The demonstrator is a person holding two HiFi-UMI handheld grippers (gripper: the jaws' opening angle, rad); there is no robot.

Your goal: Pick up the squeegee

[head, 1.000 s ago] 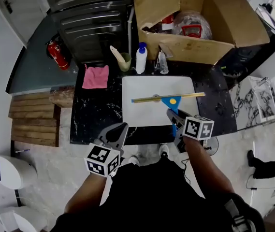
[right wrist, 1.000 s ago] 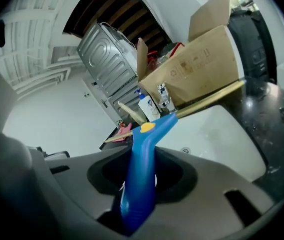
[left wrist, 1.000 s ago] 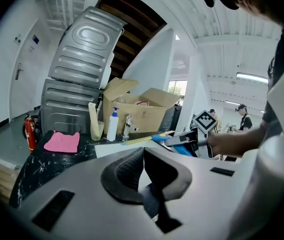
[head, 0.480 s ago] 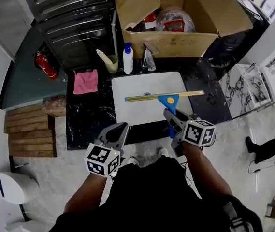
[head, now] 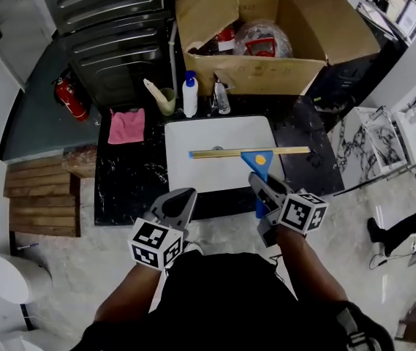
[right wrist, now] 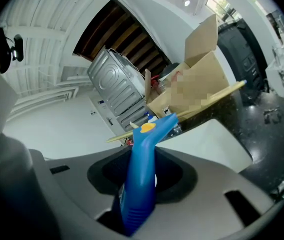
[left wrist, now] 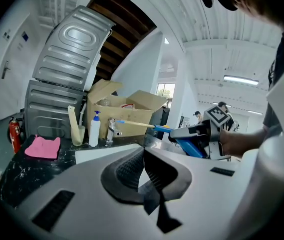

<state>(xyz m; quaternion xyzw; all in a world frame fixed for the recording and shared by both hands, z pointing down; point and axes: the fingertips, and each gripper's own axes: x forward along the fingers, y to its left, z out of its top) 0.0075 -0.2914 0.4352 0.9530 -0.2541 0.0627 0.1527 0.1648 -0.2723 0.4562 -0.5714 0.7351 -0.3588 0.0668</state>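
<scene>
With the right tongs (head: 260,185) clamped on the blue handle of the squeegee (head: 255,156), held over the sink (head: 193,167), and the left tongs (head: 180,199) closed and empty, the long blade could lever the handle loose or clip the faucet (head: 221,97).

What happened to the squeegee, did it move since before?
Yes. In the head view the squeegee has shifted right against the sink: its right end now sticks farther out past the sink's right rim.
</scene>
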